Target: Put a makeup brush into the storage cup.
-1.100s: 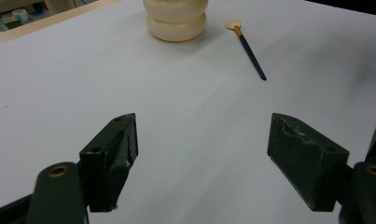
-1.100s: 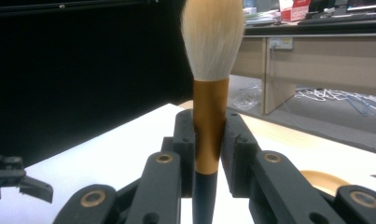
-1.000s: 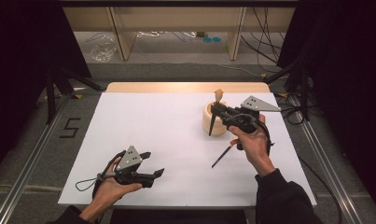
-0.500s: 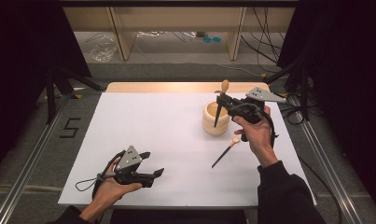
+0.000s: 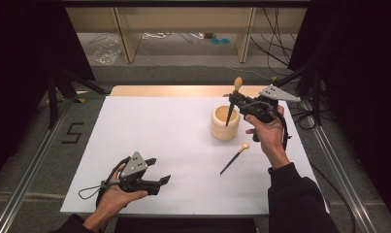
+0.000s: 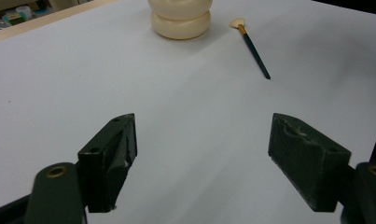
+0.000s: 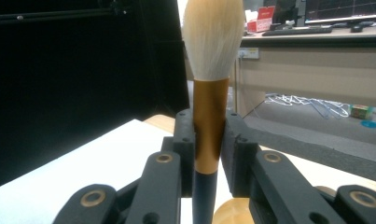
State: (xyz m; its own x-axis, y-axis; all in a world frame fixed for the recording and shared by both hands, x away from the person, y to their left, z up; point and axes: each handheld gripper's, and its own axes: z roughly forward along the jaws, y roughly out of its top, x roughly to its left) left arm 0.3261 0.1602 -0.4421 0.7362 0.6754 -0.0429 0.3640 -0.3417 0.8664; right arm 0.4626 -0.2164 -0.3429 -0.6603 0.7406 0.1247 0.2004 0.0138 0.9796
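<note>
Right gripper [image 5: 237,104] clamped on big brush [image 7: 210,84], bristles up, handle tip just over the wooden cup [image 5: 225,124] below it: next is a straight drop and release; left gripper [image 6: 213,163] idle, wide open, empty; small brush [image 5: 234,158] lies beside cup.

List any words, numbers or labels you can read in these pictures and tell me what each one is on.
"5": a dark digit marked on the grey floor strip left of the white table.
Red box on the far desk in the right gripper view: pale print, too blurred to read.
Nothing legible on the brush, the wooden cup or the other brush.
</note>
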